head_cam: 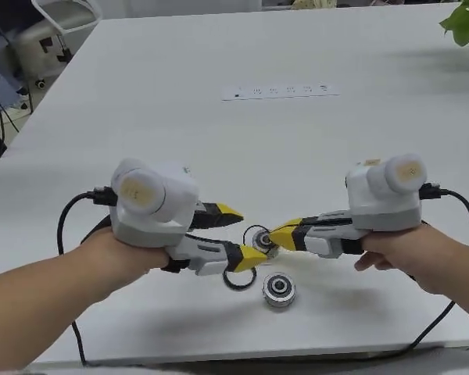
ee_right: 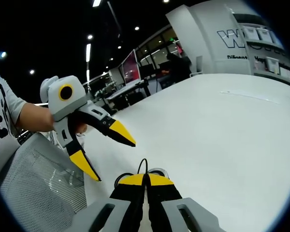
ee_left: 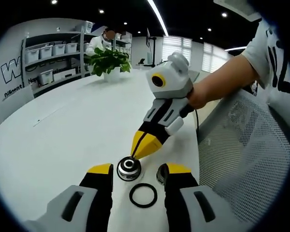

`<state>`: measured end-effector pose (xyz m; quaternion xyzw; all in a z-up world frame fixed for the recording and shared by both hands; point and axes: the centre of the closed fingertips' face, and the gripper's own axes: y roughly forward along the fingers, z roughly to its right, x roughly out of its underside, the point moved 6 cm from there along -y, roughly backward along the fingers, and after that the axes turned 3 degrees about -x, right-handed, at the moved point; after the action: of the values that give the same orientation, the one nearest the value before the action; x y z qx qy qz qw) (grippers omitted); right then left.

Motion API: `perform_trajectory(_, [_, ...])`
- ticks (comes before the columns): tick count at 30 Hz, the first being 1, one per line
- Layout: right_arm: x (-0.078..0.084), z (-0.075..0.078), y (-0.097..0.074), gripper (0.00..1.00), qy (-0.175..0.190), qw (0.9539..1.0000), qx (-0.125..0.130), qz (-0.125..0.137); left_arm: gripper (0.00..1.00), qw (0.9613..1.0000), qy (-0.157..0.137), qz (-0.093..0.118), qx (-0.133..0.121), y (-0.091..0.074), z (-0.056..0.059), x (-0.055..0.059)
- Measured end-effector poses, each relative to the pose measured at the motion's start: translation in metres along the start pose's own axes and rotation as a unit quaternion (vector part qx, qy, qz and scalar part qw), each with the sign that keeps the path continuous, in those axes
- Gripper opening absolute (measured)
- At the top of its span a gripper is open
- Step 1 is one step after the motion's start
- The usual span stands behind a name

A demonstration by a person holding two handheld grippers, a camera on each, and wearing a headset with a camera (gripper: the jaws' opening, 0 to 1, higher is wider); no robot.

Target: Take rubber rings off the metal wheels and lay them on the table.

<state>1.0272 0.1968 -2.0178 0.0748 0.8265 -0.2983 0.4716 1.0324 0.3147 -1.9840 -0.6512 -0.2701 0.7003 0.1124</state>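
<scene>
Right tongs (ee_right: 145, 177) pinch shut on a thin black rubber ring (ee_right: 144, 164) over a shiny metal wheel (ee_left: 129, 169). Left tongs (ee_left: 139, 170) gape, empty.

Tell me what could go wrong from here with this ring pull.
The left gripper is open around the wheel, so the right gripper's pull on the rubber ring may drag the wheel along. The pinched ring could snap free. The second wheel sits near the table edge and could be knocked off.
</scene>
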Motion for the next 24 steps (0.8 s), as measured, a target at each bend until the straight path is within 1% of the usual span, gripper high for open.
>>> perform_trajectory(8, [-0.002,-0.006,0.002,0.0,0.0,0.9998,-0.017,0.005,0.45,1.0,-0.002,0.009,-0.002,-0.015,0.005,-0.002])
perform_trajectory(11, [-0.003,-0.011,0.003,0.0,0.001,0.9996,-0.028,0.006,0.47,0.9998,-0.008,0.017,-0.005,-0.022,0.006,-0.002])
perform_trajectory(14, [-0.002,-0.013,0.005,0.0,0.002,0.9994,-0.036,0.003,0.49,0.9998,-0.002,0.018,-0.009,-0.028,0.007,0.001])
perform_trajectory(16, [-0.001,-0.014,0.005,0.0,0.003,0.9992,-0.039,0.002,0.5,0.9998,0.009,0.011,-0.012,-0.031,0.008,0.004])
perform_trajectory(18, [-0.001,-0.016,0.006,0.0,0.004,0.999,-0.044,0.001,0.51,0.9998,0.012,0.009,-0.013,-0.035,0.01,0.007])
perform_trajectory(24, [0.002,-0.023,0.01,0.0,0.005,0.9983,-0.058,-0.006,0.54,0.9997,0.005,0.01,-0.02,-0.044,0.013,0.012])
